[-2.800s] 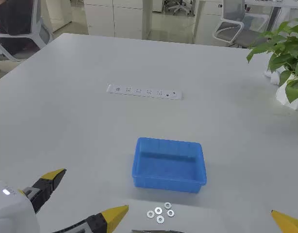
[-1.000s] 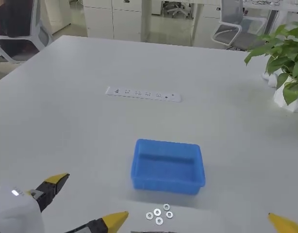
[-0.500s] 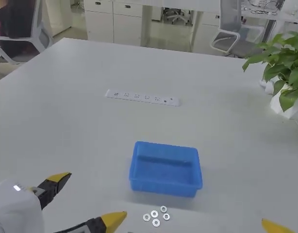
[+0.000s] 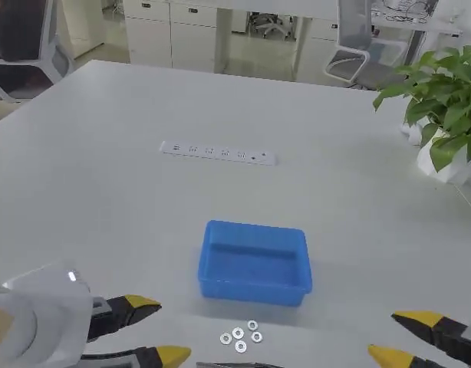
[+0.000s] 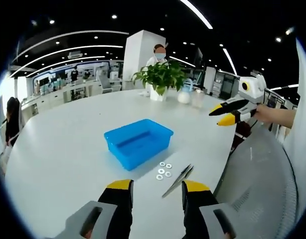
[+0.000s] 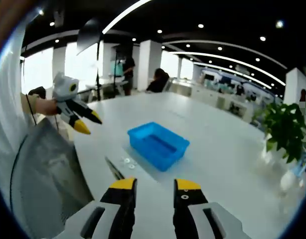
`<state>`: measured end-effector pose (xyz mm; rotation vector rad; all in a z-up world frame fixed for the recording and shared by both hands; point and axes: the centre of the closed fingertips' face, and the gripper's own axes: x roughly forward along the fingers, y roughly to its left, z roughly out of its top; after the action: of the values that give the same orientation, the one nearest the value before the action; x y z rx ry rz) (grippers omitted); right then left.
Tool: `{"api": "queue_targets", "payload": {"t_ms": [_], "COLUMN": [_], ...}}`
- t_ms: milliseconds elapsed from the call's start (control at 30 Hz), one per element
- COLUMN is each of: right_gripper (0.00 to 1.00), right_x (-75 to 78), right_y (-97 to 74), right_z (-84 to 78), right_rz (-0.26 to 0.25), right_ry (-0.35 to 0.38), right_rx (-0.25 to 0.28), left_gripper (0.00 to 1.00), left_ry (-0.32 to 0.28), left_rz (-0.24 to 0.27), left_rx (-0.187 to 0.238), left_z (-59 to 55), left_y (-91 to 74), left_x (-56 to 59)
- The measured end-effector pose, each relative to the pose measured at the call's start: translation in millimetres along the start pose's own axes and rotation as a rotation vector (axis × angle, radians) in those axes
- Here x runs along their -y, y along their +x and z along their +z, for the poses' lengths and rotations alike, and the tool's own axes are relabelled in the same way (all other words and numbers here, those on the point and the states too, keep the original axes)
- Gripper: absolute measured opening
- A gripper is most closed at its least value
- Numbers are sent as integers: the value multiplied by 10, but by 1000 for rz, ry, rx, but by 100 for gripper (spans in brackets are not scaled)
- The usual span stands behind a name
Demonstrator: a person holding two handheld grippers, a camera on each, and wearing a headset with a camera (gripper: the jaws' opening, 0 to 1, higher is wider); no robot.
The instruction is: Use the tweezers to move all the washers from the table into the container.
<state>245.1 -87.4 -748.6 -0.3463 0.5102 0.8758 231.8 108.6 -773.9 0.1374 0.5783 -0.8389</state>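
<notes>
We hold the left hand-held gripper [image 4: 165, 330] and the right hand-held gripper [image 4: 384, 334] at the near side of the counter [image 4: 128, 207], each with its jaws spread. The washers [image 4: 241, 336] lie clustered on the counter, just beside the near wall of the blue container [image 4: 255, 290]. The tweezers [image 5: 178, 180] lie beside the washers, on the side away from the container.

No legible txt/labels/nos. anywhere; marks on power strip [image 4: 217, 152] too small to read.

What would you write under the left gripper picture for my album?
Open left gripper facing a blue container, washers and tweezers on a white table.
</notes>
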Motion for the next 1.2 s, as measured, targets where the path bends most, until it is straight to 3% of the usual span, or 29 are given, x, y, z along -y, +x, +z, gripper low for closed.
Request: {"api": "queue_targets", "payload": {"t_ms": [67, 167, 233, 600, 967, 1200], "right_gripper": [23, 16, 13, 13, 14, 15], "right_x": [-112, -244, -316, -503, -659, -663], "right_y": [114, 259, 340, 721, 965, 1015], "right_z": [-32, -110, -125, -208, -389, -450], "right_rz": [69, 138, 179, 317, 399, 414], "right_ry": [-41, -132, -159, -188, -281, -303], "right_rx": [-36, -106, -123, -200, -308, -332], "left_gripper": [34, 32, 32, 27, 18, 11], "left_ry": [43, 58, 74, 151, 206, 229], "left_rz": [-13, -52, -96, -154, -199, -217], "left_rx": [-31, -67, -119, -300, -370, -389], "left_z": [-19, -54, -128, -477, -574, -606], "left_y": [47, 112, 173, 427, 619, 693], "left_x": [-14, 14, 67, 66, 96, 100]}}
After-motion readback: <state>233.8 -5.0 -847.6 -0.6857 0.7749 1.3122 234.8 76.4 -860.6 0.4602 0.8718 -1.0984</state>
